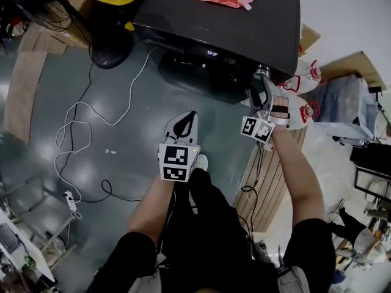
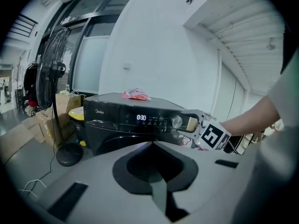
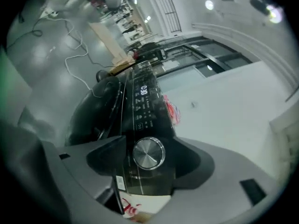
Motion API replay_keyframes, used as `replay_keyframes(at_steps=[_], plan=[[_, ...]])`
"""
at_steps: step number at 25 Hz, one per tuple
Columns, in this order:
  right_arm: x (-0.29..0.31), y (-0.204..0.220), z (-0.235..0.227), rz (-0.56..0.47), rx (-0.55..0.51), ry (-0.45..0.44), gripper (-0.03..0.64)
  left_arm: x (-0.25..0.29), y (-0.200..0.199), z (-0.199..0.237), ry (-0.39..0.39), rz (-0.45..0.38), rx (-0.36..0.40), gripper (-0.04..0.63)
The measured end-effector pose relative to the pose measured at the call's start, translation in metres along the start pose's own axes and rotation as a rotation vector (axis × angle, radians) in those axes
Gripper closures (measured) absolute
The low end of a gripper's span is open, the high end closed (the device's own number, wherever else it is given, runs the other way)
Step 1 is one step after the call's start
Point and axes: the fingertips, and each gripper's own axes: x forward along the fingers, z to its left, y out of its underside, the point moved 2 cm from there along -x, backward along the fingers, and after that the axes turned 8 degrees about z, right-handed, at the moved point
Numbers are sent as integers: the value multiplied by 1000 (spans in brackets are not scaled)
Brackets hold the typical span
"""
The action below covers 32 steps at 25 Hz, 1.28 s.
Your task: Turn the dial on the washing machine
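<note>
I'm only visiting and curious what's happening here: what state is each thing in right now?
Washing machine, on, display lit.
Door, closed.
Right gripper, open, jaws either side of the dial.
Dial, not gripped.
Left gripper, shut, empty.

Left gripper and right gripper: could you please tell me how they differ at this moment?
The left gripper has its fingers together, empty; the right gripper has its fingers apart, framing the dial. The left gripper hangs over the floor; the right gripper is up at the panel of the washing machine. Both face the machine.
</note>
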Motion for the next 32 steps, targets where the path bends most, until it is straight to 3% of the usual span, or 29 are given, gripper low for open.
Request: replay_keyframes(at_steps=[4, 7, 15, 17, 23, 32], plan=[[12, 10, 13, 10, -212, 43, 287, -3, 12, -1, -2, 12, 4, 586], [21, 15, 14, 15, -314, 68, 284, -2, 14, -2, -2, 14, 6, 586], [40, 33, 15, 82, -416, 66, 278, -1, 12, -5, 5, 20, 17, 586], [40, 34, 12, 79, -401, 83, 337, -1, 11, -5, 4, 22, 20, 586], [41, 34, 10, 82, -309, 102, 342, 1, 13, -5, -4, 39, 16, 586], [44, 28, 8, 125, 35, 78, 342, -2, 10, 2, -16, 47, 24, 586]])
